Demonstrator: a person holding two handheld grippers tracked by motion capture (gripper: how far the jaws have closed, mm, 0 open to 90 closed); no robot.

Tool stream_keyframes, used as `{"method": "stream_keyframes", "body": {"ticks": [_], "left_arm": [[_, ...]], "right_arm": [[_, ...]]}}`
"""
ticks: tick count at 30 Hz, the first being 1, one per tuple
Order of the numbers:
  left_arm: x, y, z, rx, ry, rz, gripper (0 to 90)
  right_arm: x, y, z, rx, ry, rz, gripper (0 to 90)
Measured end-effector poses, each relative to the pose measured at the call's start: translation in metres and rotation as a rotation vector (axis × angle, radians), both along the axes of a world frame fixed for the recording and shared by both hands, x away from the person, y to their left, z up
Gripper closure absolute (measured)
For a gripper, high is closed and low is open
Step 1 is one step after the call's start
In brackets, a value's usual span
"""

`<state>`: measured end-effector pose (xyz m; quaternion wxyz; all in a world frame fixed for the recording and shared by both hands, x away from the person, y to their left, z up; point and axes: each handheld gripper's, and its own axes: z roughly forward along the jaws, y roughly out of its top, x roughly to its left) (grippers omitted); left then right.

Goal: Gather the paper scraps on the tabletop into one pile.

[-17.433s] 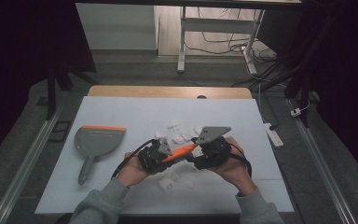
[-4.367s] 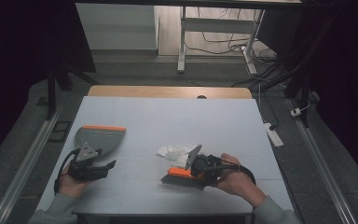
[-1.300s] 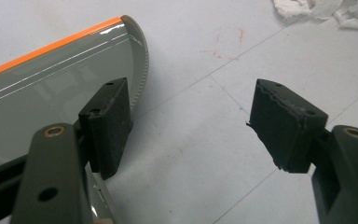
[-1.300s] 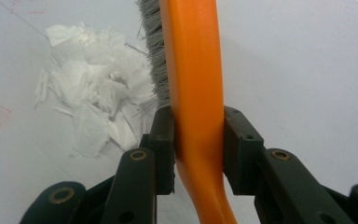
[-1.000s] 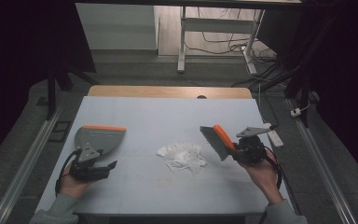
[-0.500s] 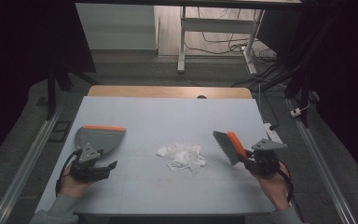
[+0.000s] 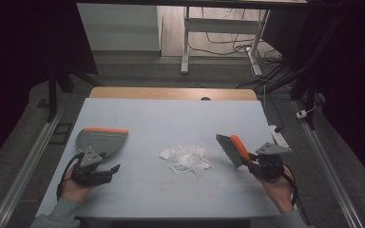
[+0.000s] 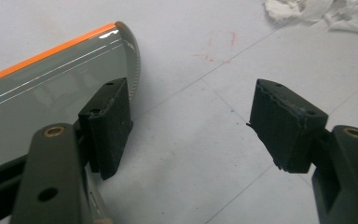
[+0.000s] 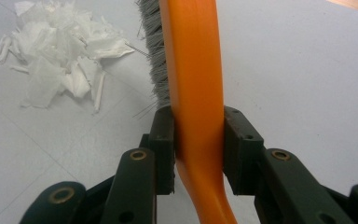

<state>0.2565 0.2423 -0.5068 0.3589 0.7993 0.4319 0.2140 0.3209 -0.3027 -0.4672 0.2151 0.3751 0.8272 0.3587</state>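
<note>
A pile of white paper scraps lies at mid-table. My right gripper is shut on the orange handle of a brush, whose grey bristles face the scraps from the right, a short way off. A grey dustpan with an orange lip lies flat at the left. My left gripper stands open just in front of the dustpan, nothing between its jaws; its left pad is beside the pan's rim.
The pale blue table top has a wooden strip along its far edge. A white power strip lies off the right edge. Desk legs and cables stand on the floor beyond.
My right gripper has carried the brush down and to the right, lower over the table right of the scraps. The left gripper has stayed by the dustpan.
</note>
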Motion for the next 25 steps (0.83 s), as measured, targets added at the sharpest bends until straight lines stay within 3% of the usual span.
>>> {"method": "stream_keyframes", "body": {"ticks": [25], "left_arm": [[-0.0003,0.0000,0.0000,-0.003,0.000,-0.005,30.1]], "right_arm": [[-0.0021,0.0016,0.0000,-0.007,-0.013,0.005,67.7]]}}
